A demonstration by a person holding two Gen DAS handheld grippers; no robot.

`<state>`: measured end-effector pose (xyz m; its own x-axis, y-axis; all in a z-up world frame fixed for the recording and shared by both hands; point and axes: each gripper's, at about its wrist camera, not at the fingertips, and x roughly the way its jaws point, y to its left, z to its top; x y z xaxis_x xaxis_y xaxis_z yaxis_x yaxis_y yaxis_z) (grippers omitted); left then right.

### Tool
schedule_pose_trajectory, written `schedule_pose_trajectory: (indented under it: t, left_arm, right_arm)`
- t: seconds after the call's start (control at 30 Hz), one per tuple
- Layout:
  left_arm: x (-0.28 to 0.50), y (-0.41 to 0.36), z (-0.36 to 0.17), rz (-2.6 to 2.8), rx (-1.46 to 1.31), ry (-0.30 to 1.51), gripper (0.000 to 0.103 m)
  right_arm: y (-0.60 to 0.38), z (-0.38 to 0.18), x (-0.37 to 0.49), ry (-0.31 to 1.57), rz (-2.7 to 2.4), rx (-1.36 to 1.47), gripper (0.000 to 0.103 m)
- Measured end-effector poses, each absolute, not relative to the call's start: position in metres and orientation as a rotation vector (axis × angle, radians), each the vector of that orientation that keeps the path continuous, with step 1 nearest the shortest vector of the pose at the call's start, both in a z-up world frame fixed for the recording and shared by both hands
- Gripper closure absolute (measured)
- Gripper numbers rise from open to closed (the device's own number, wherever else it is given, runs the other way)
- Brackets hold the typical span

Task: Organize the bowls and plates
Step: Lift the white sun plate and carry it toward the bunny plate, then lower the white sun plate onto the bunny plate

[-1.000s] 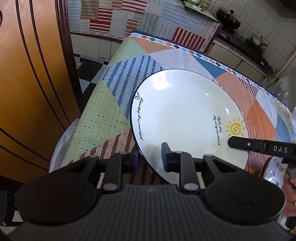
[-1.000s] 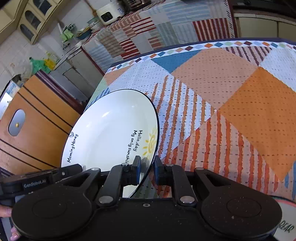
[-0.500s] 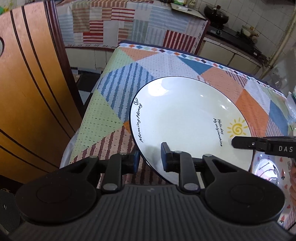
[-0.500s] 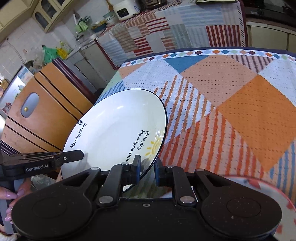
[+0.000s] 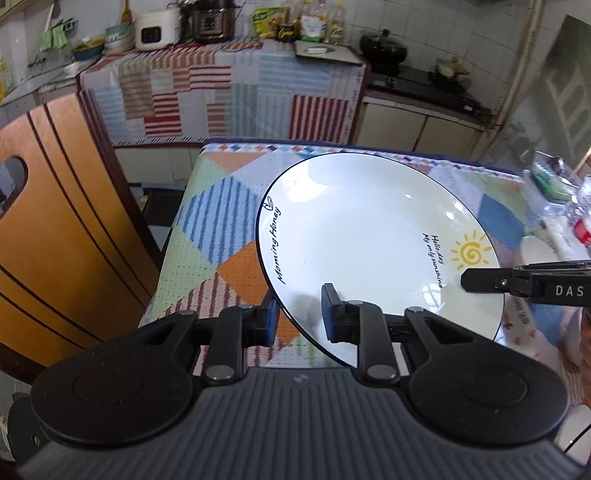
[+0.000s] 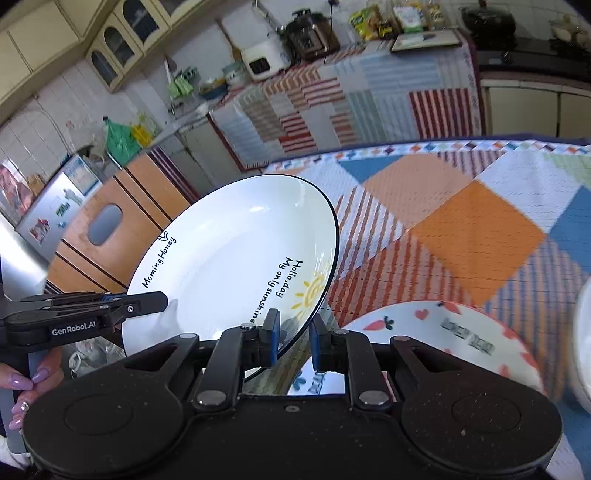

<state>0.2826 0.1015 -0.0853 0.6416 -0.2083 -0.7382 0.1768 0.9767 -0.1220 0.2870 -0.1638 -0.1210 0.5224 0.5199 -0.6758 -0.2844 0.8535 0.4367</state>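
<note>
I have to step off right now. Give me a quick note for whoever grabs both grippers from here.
Left gripper: shut on the near-left rim of the white sun plate.
Right gripper: shut on the same plate's rim by the sun print.
The plate is lifted and tilted above the patchwork tablecloth.
A carrot-print plate lies on the table just right of it.
Done: plate picked up. Left: set it down, probably stacked with the other; don't release one side alone.

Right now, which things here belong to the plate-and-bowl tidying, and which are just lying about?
Belong to the job:
white plate, gripped at its rim by the left tool and right tool
patterned plate on the table

Lying about:
rice cooker
black pot
green bag
</note>
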Motion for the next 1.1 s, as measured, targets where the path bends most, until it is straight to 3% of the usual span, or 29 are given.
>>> schedule_pose_trajectory:
  t: [0.4, 1.1]
  left_arm:
    - [0.234, 0.058, -0.058, -0.333, -0.052, 0.815, 0.081]
    - [0.232, -0.003, -0.133, -0.415, -0.037, 0.991, 0.081]
  right_arm:
    - [-0.21, -0.069, 0.222, 0.82, 0.427, 0.254, 0.082]
    - [-0.266, -0.136, 0.179, 0.922, 0.285, 0.307, 0.082]
